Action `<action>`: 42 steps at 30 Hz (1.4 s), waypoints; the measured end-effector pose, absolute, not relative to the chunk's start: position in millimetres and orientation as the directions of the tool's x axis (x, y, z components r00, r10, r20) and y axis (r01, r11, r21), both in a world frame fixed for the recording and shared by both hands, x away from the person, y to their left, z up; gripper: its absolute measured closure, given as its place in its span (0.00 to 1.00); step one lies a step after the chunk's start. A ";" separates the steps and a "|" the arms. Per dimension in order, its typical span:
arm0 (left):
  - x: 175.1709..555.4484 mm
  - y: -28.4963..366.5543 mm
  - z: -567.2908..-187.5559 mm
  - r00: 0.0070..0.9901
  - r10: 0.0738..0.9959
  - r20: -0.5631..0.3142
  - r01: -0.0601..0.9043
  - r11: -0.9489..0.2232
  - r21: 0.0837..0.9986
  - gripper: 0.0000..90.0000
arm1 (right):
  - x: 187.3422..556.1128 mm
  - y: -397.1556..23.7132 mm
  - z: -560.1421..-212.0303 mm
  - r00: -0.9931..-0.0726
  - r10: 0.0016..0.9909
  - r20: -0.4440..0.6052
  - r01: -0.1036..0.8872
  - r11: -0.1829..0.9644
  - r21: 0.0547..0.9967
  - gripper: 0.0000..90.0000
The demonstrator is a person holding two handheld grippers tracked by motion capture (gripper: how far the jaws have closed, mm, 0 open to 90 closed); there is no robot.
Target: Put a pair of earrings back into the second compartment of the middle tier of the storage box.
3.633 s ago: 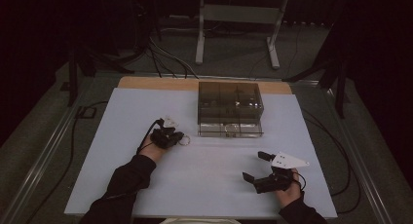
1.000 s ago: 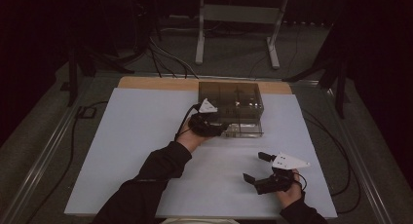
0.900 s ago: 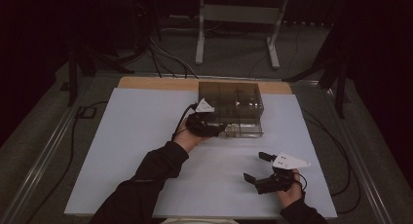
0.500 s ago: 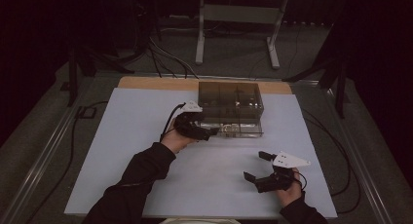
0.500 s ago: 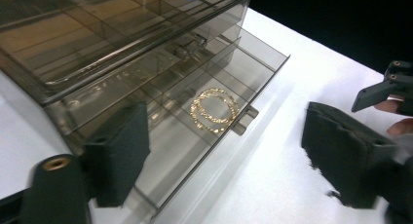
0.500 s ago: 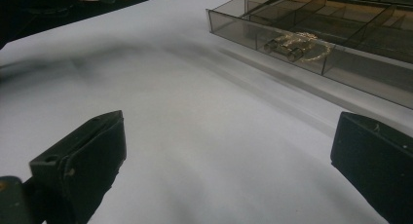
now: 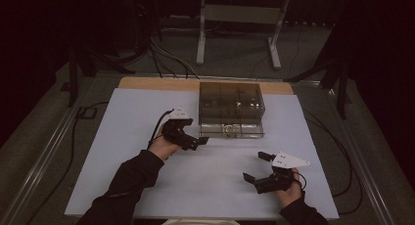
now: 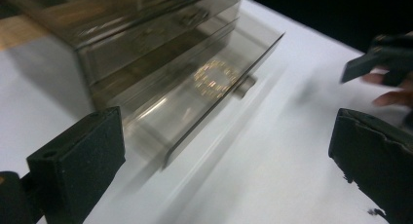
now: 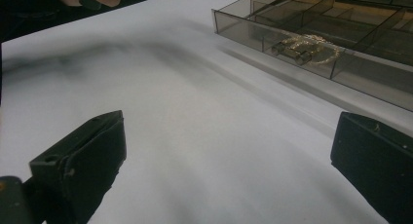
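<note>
The left tongs (image 7: 195, 142) had just been opening, nothing between them, beside the smoky drawer box (image 7: 231, 109), whose bottom drawer (image 8: 204, 97) stood out; the right tongs (image 7: 255, 167) stood apart on the white surface (image 7: 122, 151).

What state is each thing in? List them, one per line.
Bottom drawer: pulled out, a gold bracelet lying inside.
Drawer box: upper drawers shut.
Left hand-held gripper: open, jaws just opened, nothing between them.
Right hand-held gripper: open, empty, low over the table.
</note>
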State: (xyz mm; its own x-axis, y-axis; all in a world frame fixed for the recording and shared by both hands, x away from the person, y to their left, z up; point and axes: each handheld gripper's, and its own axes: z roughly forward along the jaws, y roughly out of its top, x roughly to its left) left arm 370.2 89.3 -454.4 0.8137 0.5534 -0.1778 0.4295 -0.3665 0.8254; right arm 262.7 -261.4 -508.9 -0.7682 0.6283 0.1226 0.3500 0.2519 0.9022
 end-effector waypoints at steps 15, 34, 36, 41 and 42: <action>347.6 127.5 -477.0 0.788 0.577 -0.215 0.460 -0.320 0.828 0.01 | 263.0 -261.0 -508.8 -0.767 0.630 0.124 0.350 0.250 0.903 0.00; 309.1 173.7 -494.5 0.757 0.621 -0.203 0.475 -0.309 0.824 0.01 | 262.4 -261.2 -508.6 -0.769 0.627 0.122 0.350 0.252 0.902 0.00; 307.6 175.7 -495.1 0.755 0.624 -0.202 0.474 -0.306 0.825 0.01 | 262.2 -261.2 -508.6 -0.770 0.627 0.120 0.348 0.255 0.902 0.00; 297.8 193.0 -498.6 0.741 0.638 -0.209 0.486 -0.294 0.823 0.01 | 262.5 -261.2 -508.5 -0.770 0.627 0.119 0.350 0.258 0.901 0.00; 296.1 196.2 -498.8 0.739 0.641 -0.208 0.486 -0.293 0.823 0.01 | 262.2 -261.1 -508.4 -0.769 0.628 0.119 0.350 0.258 0.901 0.00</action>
State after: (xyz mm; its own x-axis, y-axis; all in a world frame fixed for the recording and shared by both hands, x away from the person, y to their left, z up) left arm 296.1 196.2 -498.8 0.7389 0.6408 -0.2082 0.4862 -0.2932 0.8232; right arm 262.2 -261.1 -508.4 -0.7694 0.6275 0.1192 0.3497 0.2577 0.9007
